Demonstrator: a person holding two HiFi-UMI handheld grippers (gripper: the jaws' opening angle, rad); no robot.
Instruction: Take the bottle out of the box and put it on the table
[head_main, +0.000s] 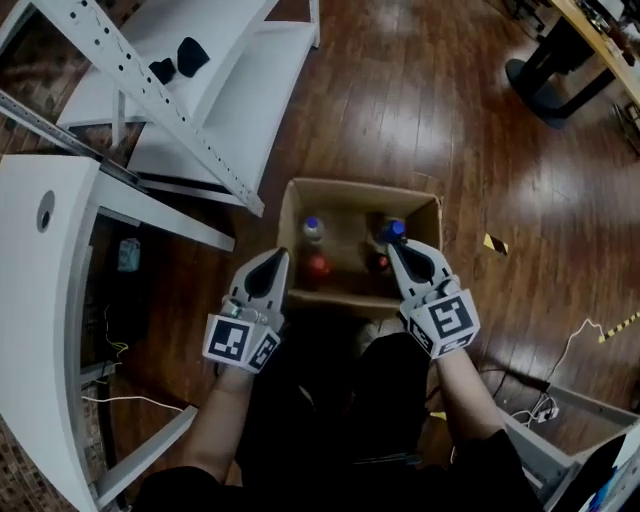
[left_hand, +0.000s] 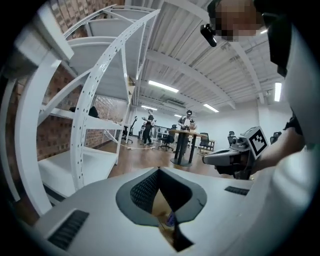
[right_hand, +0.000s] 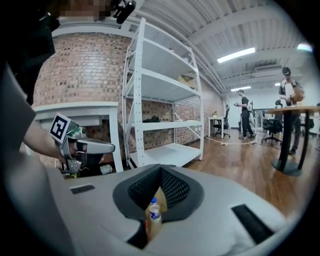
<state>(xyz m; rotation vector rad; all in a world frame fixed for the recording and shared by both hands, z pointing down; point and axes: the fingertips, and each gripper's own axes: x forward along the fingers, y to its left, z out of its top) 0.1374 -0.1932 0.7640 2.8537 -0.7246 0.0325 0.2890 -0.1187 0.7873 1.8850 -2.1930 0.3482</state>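
We see the cardboard box (head_main: 360, 190) open-topped. Over its near edge we hold the left gripper (head_main: 276, 258) and right gripper (head_main: 394, 250), both jaws pressed together on nothing. Inside the box, toward its left, stands the blue-capped bottle (head_main: 313, 231).

Dark wooden floor (head_main: 420, 110), open cardboard box (head_main: 293, 215) standing on it, white shelving (head_main: 225, 95) alongside

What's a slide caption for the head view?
Shut left gripper and shut right gripper over an open cardboard box of bottles.
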